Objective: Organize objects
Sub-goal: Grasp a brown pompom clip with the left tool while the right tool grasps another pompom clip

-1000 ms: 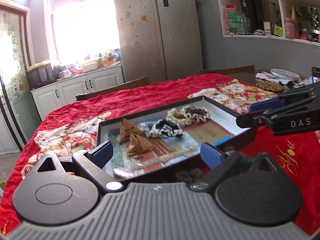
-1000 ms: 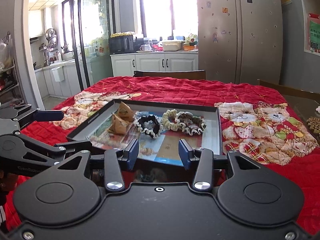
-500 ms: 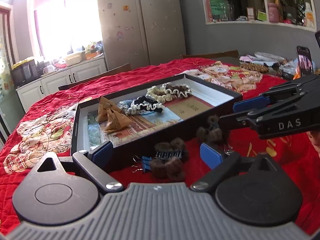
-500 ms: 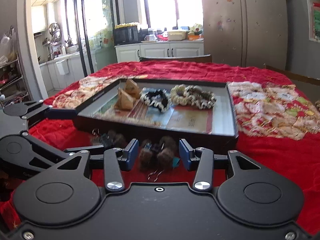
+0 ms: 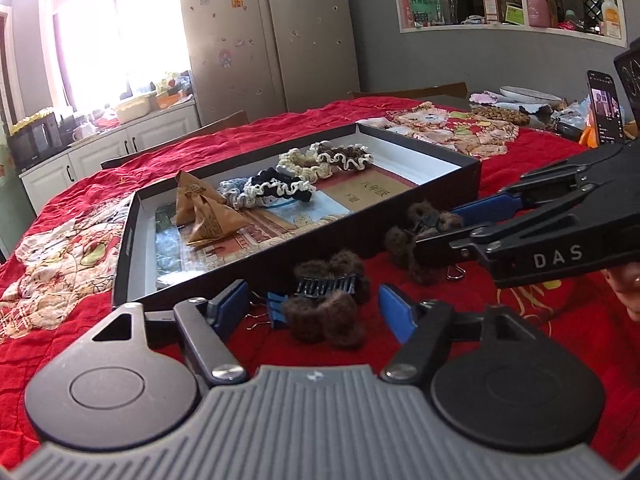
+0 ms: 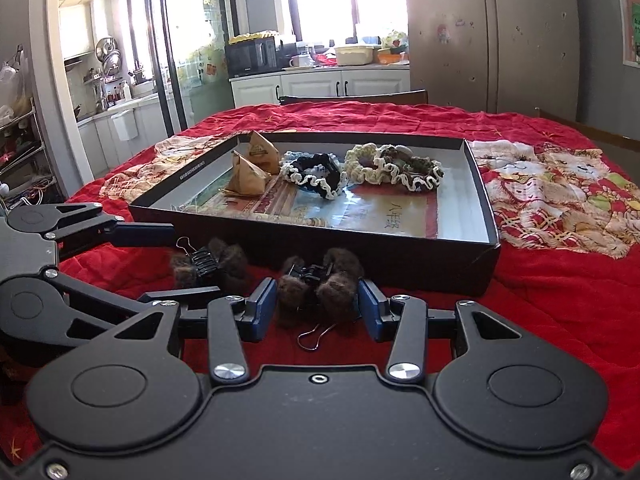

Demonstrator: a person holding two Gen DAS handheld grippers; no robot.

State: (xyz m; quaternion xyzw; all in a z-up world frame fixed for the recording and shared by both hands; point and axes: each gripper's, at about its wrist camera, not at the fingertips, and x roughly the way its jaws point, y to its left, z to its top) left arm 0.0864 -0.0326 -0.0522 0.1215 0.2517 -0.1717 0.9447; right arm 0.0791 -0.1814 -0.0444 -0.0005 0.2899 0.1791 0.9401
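Note:
Two brown furry claw hair clips lie on the red quilt in front of a black shallow box (image 5: pixel 400 216) (image 6: pixel 420 264). My left gripper (image 5: pixel 312 310) straddles the nearer clip (image 5: pixel 328 312); its jaws are closing, with a gap still showing at each blue pad. In the right wrist view that gripper (image 6: pixel 196 263) comes in from the left around the same clip (image 6: pixel 214 264). My right gripper (image 6: pixel 316 312) brackets the other clip (image 6: pixel 320 284), fingers close beside the fur without squeezing it; from the left wrist it (image 5: pixel 436 226) reaches in from the right around that clip (image 5: pixel 420 236).
The box holds several frilled scrunchies (image 6: pixel 392 168) and two brown paper pyramid packs (image 6: pixel 248 176) on printed sheets. A blue binder clip (image 5: pixel 276 307) lies by the left clip, and a wire clip handle (image 6: pixel 316 336) under the right one. A phone (image 5: pixel 606 108) and dishes stand far right.
Both grippers have sunk toward the quilt, bringing the furry clips in front of the box into view between their fingers. The left fingers have drawn closer together; the right keep the same gap.

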